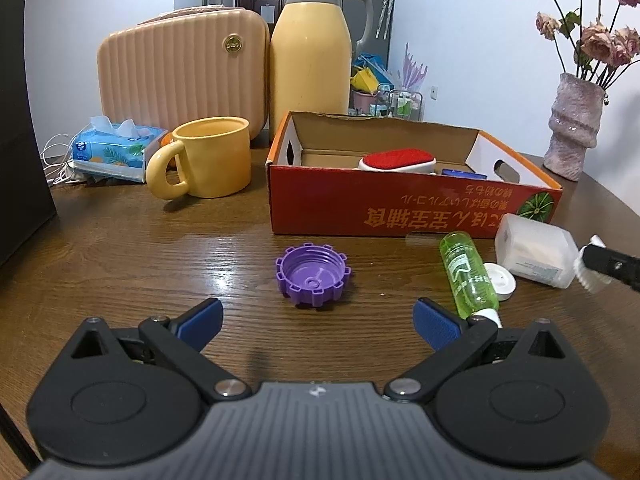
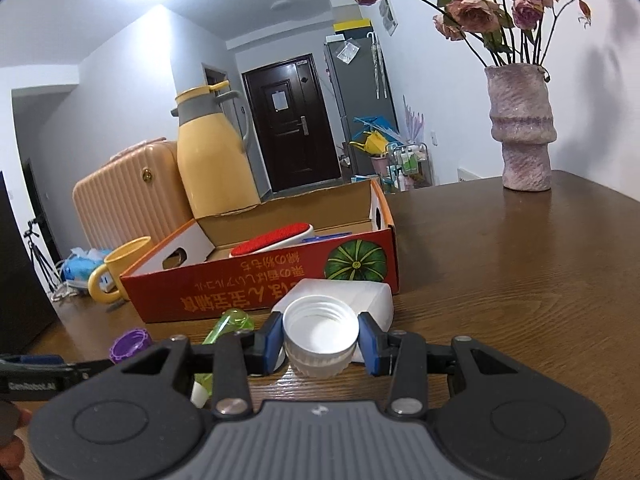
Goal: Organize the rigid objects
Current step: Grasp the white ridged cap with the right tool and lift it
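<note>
Two grippers are seen: the right gripper [image 2: 321, 338] is clamped on a white ribbed cap [image 2: 320, 334], held above the wooden table [image 2: 520, 280]. The left gripper [image 1: 318, 320] is spread wide, nothing between its pads, with a purple cap [image 1: 313, 274] at its twelve o'clock. The red cardboard box [image 1: 400, 204] is seen at one o'clock beyond.

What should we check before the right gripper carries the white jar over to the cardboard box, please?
1. Grip: right gripper has both blue pads pressed on the threaded neck of the white jar: ok.
2. Jar clear of the table: cannot tell.
3. Room in the cardboard box: a red-topped brush lies inside, bare floor beside it: ok.
4. Left gripper open and empty, away from the box: ok.
5. Green bottle and purple cap lie to the left of the jar, not between it and the box: ok.
</note>
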